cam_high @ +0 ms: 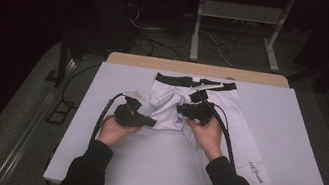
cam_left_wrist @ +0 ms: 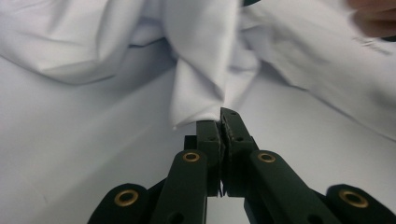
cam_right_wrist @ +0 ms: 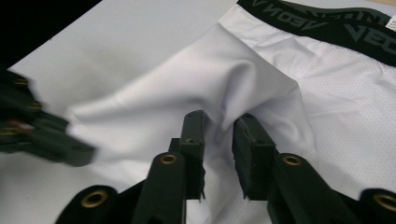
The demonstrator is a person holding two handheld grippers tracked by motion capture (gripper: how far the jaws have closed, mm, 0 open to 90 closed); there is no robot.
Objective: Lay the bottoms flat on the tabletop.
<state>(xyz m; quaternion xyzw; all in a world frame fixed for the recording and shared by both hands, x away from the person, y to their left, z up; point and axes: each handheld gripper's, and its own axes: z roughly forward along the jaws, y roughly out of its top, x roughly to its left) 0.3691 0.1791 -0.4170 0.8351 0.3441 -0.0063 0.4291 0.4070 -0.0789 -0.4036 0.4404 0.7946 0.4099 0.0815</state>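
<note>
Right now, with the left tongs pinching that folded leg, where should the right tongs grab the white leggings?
Probably the raised ridge of fabric just ahead of the right tongs, approached along the table toward the black waistband. It stands up off the table, so open jaws can straddle it. The left tongs are shut on the leggings' folded edge.

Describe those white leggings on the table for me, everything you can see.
The white leggings are thin stretchy cloth with a black lettered waistband at the far end. They lie on the pale table, one leg stretched out, the other folded up and crumpled. The left tool pinches its hem; the right tool straddles a raised fold.
</note>
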